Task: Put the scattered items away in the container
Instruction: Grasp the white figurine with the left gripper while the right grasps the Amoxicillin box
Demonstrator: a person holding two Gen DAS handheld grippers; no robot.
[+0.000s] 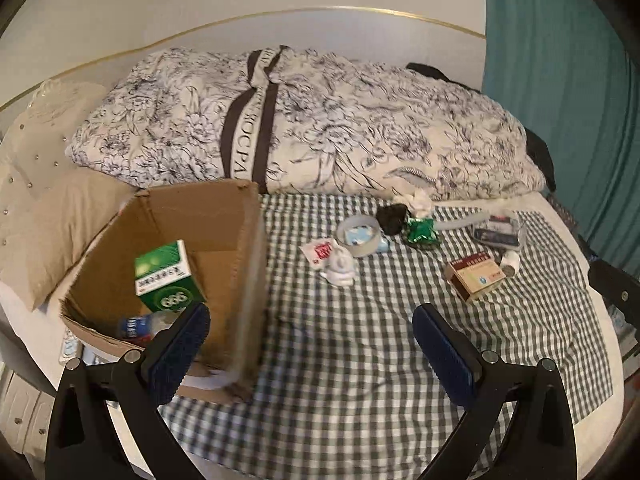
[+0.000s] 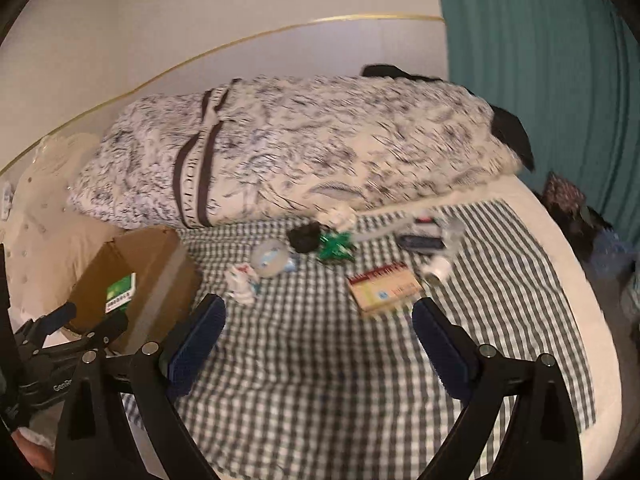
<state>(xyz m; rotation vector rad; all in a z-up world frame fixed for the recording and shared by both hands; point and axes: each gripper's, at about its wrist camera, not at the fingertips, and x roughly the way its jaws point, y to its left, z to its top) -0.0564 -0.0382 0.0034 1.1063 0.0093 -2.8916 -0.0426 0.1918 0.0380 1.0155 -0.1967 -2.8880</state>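
Far left, the cardboard box [image 1: 168, 248] stood open on the bed, corrugated walls soft and a little battered, and inside it a glossy green carton [image 1: 166, 276] leaned on end above a clear plastic bottle [image 1: 140, 326]. The left gripper [image 1: 312, 344] hung right at the box's near corner, fingers [image 1: 180, 348] spread wide and holding nothing, one ribbed blue pad overlapping the box wall in the wrist view. Moving across the green-and-white checked cloth [image 1: 360, 340], the loose things lay in a band ahead: a small white figurine [image 1: 340, 272] beside a crinkled red-and-white packet [image 1: 320, 250], then a grey roll of tape [image 1: 358, 234], a dark crumpled lump [image 1: 390, 218], a shiny green foil wrapper [image 1: 422, 232]. Further right sat the flat red-and-tan carton [image 2: 384, 288], a rigid rectangular pack lying face up, its long axis running across the view and tilting slightly up toward the right. That one mattered most: it lay just ahead of the right gripper [image 2: 320, 344], a touch right of centre between the open, empty fingers [image 2: 440, 340], and well apart from the left gripper. The right hand looked the nearer by far; I'd judge the fingers would need to turn so they closed across the short sides. Beyond it, a small white pill bottle [image 2: 438, 268] lay on its side, and a dark flat pack [image 2: 420, 242] rested near the flowered quilt [image 2: 300, 140].
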